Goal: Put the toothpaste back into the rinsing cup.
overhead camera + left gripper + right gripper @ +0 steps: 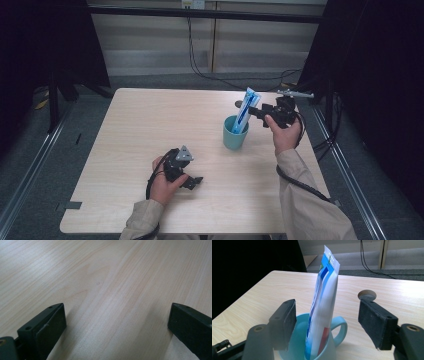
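Black jaws of the right gripper [327, 325] rise at either side of the right gripper view, spread wide, with a toothpaste tube [323, 302] standing between them, touching neither pad. That tube leans slightly in a teal mug [338, 333], crimped end up; its lower end is hidden inside the mug, and the mug's base is cut off by the bottom edge. In the high view the right hand [284, 134] holds its gripper raised just beside the tube's top, forearm angled in from the lower right, with the mug [234, 136] right of centre on the table [150, 125]. Near the front edge, the left hand [162, 182] rests low, and the left gripper [116, 325] hangs close over bare wood, jaws far apart, gripping nothing.
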The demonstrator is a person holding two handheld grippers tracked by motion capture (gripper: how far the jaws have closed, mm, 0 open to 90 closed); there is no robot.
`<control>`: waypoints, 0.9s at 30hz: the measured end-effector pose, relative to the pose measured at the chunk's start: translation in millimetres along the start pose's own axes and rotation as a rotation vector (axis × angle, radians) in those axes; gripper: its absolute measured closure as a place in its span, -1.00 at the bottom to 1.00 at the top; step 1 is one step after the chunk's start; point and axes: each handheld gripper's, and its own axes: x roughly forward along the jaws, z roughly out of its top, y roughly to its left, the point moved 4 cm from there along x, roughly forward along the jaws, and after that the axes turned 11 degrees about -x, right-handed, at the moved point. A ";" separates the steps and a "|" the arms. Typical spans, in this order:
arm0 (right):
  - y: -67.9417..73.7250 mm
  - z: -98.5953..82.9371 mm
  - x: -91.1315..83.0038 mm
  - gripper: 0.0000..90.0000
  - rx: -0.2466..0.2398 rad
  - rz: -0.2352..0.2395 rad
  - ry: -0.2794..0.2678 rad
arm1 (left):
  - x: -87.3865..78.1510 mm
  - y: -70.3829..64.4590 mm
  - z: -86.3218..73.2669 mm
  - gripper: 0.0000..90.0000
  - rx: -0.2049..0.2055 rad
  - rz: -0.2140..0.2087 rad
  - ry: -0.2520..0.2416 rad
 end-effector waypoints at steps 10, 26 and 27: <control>-1.7 -6.1 -9.0 -0.43 -0.020 0.016 0.010 | -0.5 0.8 -0.1 -0.97 0.012 0.001 0.009; 7.5 -11.3 -18.3 -0.50 -0.070 0.042 0.033 | -0.5 0.8 -0.1 -0.97 0.013 0.000 0.010; 8.2 -12.1 -19.2 -0.50 -0.070 0.046 0.035 | -0.5 0.8 -0.1 -0.97 0.013 0.000 0.009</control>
